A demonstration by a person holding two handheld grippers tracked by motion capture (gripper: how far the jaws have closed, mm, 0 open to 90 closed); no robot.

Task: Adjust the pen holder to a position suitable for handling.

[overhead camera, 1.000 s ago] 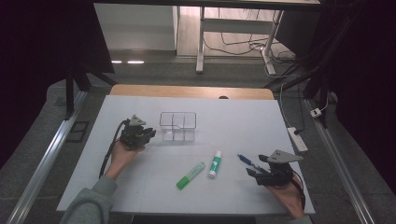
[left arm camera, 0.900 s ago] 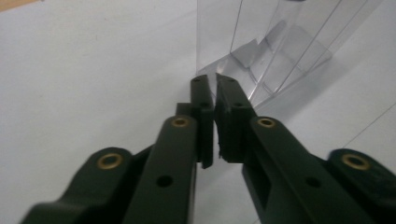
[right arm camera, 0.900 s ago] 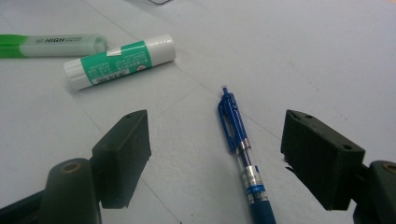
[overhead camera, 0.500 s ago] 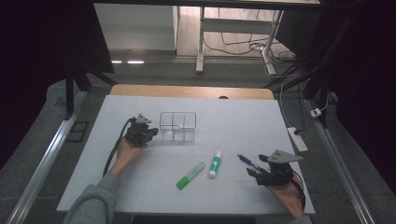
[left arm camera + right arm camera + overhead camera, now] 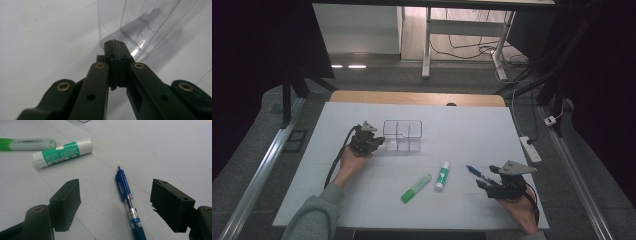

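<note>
Bare table point(image 5: 472, 125) beyond organizer point(image 5: 402, 135) (clear plastic)

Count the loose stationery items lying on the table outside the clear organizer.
3: a green highlighter near the middle front, a glue stick just right of it, and a blue pen by the right gripper.

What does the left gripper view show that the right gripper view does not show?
Left gripper view: shut jaws of the left gripper at the wall of a clear organizer.

Right gripper view: open jaws of the right gripper with a blue pen lying between them, untouched, plus a glue stick and a green highlighter.

Both: the white table.
</note>
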